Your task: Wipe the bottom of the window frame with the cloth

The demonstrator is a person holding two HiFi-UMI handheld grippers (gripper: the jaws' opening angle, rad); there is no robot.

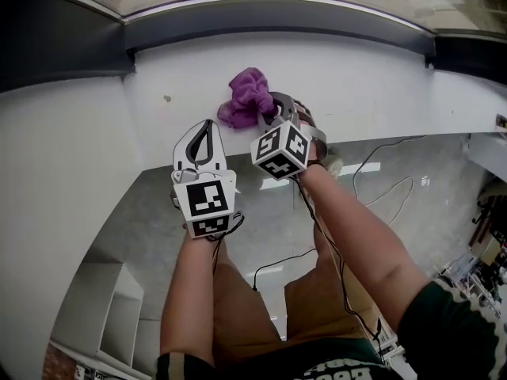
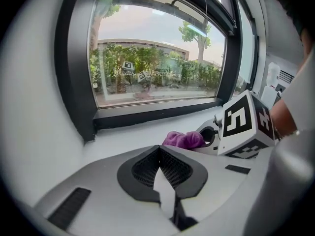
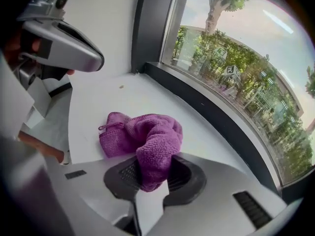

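White sill, under dark frame. Purple cloth bunched on it, mid-width, clear of the frame. Small dark speck on sill left of cloth, apart.

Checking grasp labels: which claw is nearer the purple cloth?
Right. The right claw is shut on the cloth; the left claw sits shut and empty, apart from it, to its left.

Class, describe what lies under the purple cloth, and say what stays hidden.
The purple cloth lies bunched on the white window sill, one fold clamped in the right gripper. The patch of sill beneath it is covered, so its condition cannot be seen.
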